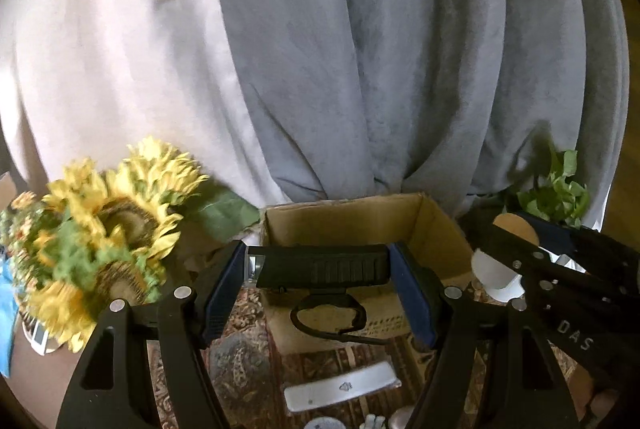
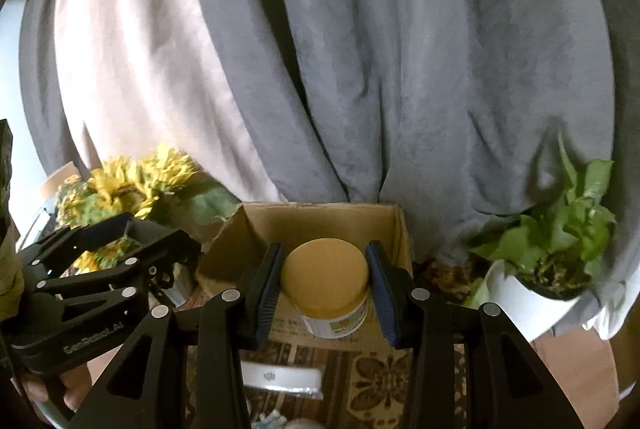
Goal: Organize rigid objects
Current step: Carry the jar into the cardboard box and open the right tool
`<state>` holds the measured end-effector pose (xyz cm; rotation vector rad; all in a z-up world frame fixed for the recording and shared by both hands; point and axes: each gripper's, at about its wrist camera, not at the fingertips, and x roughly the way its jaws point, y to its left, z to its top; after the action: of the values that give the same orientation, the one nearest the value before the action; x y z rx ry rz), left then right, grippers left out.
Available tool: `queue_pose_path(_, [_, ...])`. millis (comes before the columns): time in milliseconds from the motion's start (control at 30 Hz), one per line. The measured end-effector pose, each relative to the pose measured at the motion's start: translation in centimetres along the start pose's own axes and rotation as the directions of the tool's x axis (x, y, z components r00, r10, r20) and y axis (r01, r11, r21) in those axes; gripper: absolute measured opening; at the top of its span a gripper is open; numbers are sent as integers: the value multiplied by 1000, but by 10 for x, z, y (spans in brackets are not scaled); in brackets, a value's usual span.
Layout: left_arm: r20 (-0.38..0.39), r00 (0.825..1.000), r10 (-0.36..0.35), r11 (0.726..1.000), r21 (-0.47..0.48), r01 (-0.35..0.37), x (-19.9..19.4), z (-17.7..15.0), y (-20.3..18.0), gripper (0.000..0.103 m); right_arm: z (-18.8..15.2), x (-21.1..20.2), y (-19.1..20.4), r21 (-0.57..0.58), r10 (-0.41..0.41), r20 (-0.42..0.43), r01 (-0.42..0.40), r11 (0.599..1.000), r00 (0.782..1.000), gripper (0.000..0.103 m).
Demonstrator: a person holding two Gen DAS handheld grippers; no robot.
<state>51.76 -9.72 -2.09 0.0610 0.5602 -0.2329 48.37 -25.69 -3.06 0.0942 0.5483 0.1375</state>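
My left gripper (image 1: 318,269) is shut on a black flashlight-like device (image 1: 320,267) with a wrist loop hanging below, held crosswise just in front of an open cardboard box (image 1: 436,225). In the right wrist view my right gripper (image 2: 325,283) is shut on a white jar with a yellow lid (image 2: 325,275), upright, held before the same cardboard box (image 2: 320,219). The right gripper's black frame (image 1: 552,269) shows at the right of the left wrist view, and the left gripper's frame (image 2: 100,269) at the left of the right wrist view.
Grey and pale curtains (image 1: 360,49) hang behind the box. Yellow artificial sunflowers (image 1: 104,225) stand left of it, a potted green plant in a white pot (image 2: 552,261) to the right. A white flat remote-like piece (image 1: 344,389) lies on the patterned carpet (image 2: 380,377) below.
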Motion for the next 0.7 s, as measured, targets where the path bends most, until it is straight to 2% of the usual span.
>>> queue_pose_path(167, [-47,999,-11,1000,18,12,25,13,-1,71,13,35,-16,24,12,-60,-10,1000,998,43])
queue_pose_path(367, [-168,985,-33,999,37,40,63,21,-3,71,23,73,-30,32,19,-148,-14,999,989,43])
queue_pose_path(567, [-318,947,-54,998,19,63,107,24,-1,71,27,108,-41,48,35,-246,-24,999,969,43])
queue_pose_path(633, [-347,937,-47,998,19,58,115,24,0,72,26,118,-42,51,39,-277,-26,998,960,43])
queue_pose_path(700, [-354,935,-30,999,26,42,118,25,0,85,26,127,-41,55,48,-307,-32,998,950,43])
